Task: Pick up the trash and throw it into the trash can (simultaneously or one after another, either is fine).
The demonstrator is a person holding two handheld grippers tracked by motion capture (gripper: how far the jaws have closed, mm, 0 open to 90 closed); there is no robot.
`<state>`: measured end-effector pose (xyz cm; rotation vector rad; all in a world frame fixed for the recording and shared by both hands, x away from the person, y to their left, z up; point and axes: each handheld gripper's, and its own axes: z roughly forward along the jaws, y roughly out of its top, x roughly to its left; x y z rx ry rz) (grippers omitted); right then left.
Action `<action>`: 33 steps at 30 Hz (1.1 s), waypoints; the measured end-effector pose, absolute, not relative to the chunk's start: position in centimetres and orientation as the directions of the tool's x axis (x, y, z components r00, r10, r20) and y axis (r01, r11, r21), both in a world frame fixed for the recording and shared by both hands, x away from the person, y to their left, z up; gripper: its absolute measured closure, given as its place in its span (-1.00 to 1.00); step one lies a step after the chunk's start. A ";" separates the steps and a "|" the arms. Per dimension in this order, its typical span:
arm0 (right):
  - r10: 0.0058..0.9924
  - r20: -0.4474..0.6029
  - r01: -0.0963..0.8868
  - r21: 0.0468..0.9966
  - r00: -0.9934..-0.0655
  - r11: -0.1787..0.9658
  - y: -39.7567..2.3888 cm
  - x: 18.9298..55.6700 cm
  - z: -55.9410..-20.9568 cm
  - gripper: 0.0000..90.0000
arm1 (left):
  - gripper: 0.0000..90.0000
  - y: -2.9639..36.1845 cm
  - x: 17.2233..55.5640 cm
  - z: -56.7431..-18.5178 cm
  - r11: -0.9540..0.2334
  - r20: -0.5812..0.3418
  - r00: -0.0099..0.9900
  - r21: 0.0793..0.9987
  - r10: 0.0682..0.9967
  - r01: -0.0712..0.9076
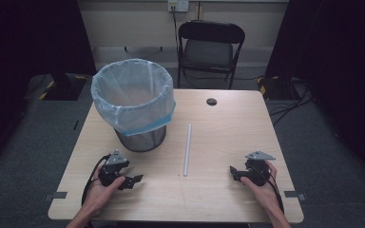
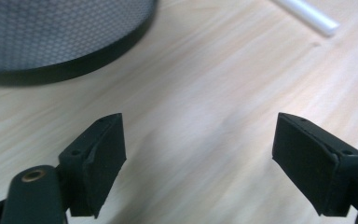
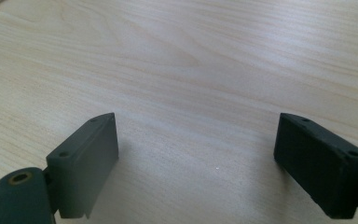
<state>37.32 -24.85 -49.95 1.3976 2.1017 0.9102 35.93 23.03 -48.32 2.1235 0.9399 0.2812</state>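
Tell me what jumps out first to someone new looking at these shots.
The mesh waste bin with its pale plastic liner stands at the table's far left and dominates the high view. A thin white tube lies alone near the table's middle, running front to back. At the near edge, the left hand-held gripper and the right hand-held gripper sit either side of it, both open with nothing between the jaws.
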 end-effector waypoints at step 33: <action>0.924 -0.011 0.624 0.735 -0.382 0.267 -24.9 37.3 -50.0 -0.71 | -0.49 9.8 40.3 -46.0 -0.436 -0.165 0.812 0.775 0.560 0.457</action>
